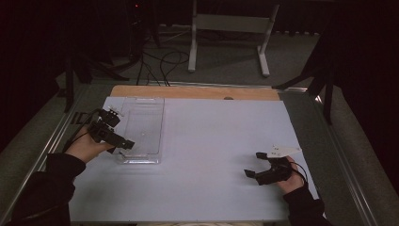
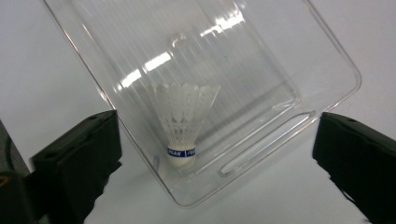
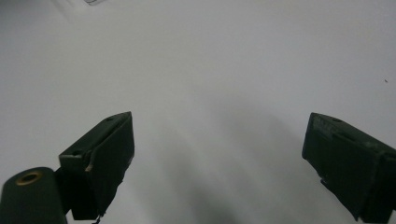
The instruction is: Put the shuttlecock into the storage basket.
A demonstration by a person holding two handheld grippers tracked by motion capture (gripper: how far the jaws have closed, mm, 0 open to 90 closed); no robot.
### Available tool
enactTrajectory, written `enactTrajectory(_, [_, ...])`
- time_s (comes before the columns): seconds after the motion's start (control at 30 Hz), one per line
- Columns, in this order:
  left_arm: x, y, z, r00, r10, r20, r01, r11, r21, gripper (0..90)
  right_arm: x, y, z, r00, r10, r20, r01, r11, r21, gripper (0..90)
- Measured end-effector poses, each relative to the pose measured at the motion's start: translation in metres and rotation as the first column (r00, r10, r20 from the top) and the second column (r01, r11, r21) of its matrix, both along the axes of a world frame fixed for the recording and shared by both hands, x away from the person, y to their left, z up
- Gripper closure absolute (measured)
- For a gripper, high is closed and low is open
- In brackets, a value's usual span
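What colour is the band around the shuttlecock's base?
Blue with white lettering, on the shuttlecock; clearest in the left gripper view.

In the high view, the left gripper [image 1: 118, 129] is covering part of the clear tray [image 1: 149, 107] edge at 9 o'clock, and the tray contents are reading too faint to identify. In the left gripper view, the frame is cutting off the tray at 12 o'clock; the shuttlecock [image 2: 183, 122] band lettering is blurring.

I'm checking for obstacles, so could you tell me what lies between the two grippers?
In the high view, only bare white table lies between the left gripper and right gripper.
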State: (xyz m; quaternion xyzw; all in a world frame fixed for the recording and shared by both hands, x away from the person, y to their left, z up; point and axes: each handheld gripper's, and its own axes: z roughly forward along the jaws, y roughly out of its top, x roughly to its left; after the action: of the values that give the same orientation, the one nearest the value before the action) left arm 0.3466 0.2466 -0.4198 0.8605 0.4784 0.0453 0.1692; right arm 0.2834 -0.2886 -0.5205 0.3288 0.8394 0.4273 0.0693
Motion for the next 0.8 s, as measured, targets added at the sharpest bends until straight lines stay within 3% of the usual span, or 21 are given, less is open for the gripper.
enactTrajectory(0.8, [0.006, -0.031, 0.011, 0.9926, -0.103, 0.064, 0.106, 0.9929, -0.053, 0.0, 0.000, 0.000, 0.000, 1.0000, 0.001, -0.002, -0.001, 1.000, -0.005, 9.4])
